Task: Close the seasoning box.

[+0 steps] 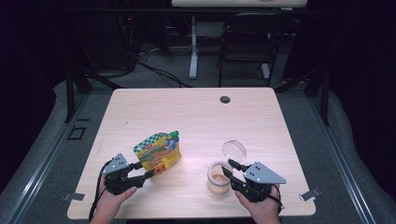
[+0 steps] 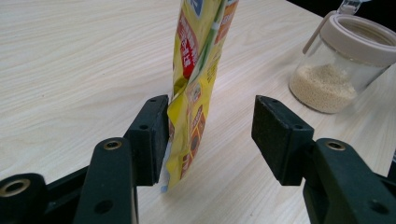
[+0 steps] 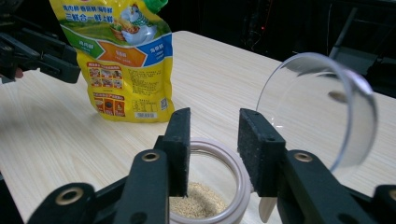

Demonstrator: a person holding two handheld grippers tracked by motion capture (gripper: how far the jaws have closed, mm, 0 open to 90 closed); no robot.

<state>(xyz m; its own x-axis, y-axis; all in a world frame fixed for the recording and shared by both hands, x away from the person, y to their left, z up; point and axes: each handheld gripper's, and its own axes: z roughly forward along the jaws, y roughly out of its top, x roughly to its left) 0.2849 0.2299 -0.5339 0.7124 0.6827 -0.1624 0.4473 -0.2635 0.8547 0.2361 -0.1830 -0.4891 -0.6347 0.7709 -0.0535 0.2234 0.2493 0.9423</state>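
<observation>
A yellow stand-up pouch [image 1: 158,151] with a green cap stands upright at the table's front left. My left gripper [image 1: 147,169] is open around its lower edge. In the left gripper view one pad [image 2: 159,126] touches the pouch [image 2: 201,56] while the other stands well clear. A clear jar [image 1: 218,178] of pale grains sits at the front right, its round clear lid [image 1: 234,150] flipped up behind it. My right gripper [image 1: 227,166] hovers open just above the jar's mouth [image 3: 238,177], with the raised lid [image 3: 317,107] to one side and nothing between its jaws [image 3: 214,116].
The light wooden table [image 1: 187,112] has a cable hole [image 1: 225,99] near its far edge. Beyond it, on the floor, stand a dark chair [image 1: 247,37] and a white desk leg [image 1: 193,51]. Pouch and jar are about a hand's width apart.
</observation>
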